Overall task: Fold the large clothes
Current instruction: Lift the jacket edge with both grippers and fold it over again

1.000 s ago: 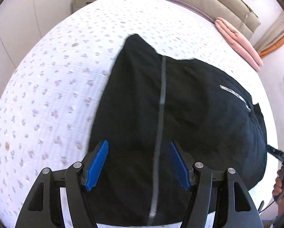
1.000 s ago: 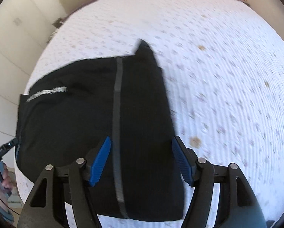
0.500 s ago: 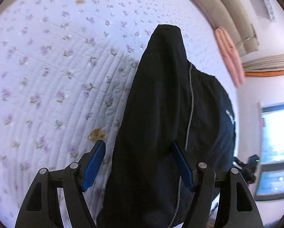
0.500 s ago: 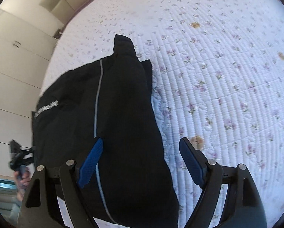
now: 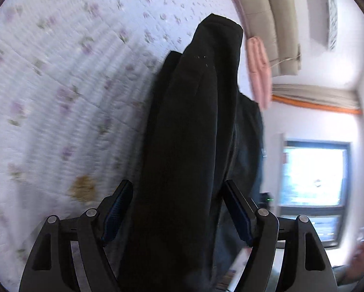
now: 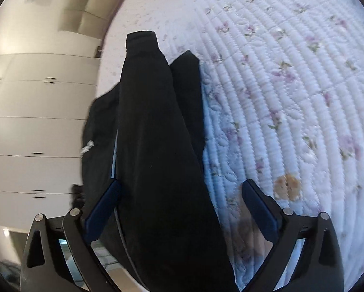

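Note:
A large black garment (image 5: 189, 126) lies on the white floral quilted bed (image 5: 60, 77). In the left wrist view its folded edge runs from between my fingers up toward the headboard. My left gripper (image 5: 177, 209) is open, its blue pads either side of the cloth fold. In the right wrist view the same black garment (image 6: 155, 126) rises in a long ridge with a thin grey stripe at its left. My right gripper (image 6: 182, 209) is open around the near end of the fold. Whether either pad touches the cloth is hidden.
A pink folded cloth (image 5: 258, 70) lies at the bed's far edge by a beige headboard (image 5: 277, 24). A bright window (image 5: 313, 172) is at the right. White wardrobe doors (image 6: 36, 126) stand left of the bed. Brown stains (image 6: 287, 186) mark the quilt.
Both grippers have dropped lower and tilted toward the bed edge, so the garment fills more of each view as a raised fold. The jaws stay open.

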`<action>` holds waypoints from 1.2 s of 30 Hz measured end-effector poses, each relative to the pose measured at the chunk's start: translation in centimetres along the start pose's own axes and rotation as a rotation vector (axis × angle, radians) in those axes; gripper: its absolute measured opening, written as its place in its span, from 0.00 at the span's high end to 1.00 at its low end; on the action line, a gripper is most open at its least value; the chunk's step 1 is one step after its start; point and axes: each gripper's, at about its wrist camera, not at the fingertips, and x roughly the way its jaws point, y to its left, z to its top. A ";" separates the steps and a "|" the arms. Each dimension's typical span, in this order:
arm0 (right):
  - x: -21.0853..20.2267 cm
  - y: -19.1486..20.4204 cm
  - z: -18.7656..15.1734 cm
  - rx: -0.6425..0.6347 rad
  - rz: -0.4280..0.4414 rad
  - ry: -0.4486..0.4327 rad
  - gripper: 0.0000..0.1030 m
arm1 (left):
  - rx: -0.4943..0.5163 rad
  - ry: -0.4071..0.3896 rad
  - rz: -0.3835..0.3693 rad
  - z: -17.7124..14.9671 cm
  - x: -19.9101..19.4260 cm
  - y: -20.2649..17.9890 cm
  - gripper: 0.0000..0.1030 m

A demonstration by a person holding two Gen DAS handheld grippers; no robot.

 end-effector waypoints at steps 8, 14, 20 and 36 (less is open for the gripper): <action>2.8 1.8 1.3 -0.131 0.056 0.104 0.20 | 0.039 0.027 0.052 -0.5 2.4 -1.7 0.30; 2.8 3.6 1.2 -0.245 0.053 0.093 0.54 | 0.191 -0.053 0.162 -2.6 3.0 -6.1 0.65; -0.3 6.3 -1.5 -0.345 0.014 0.037 0.61 | 0.256 -0.132 0.141 -6.0 1.6 -10.5 0.69; -9.3 17.9 -18.8 -0.467 -0.064 -0.085 0.62 | 0.396 -0.147 0.069 -18.4 -13.1 -16.9 0.70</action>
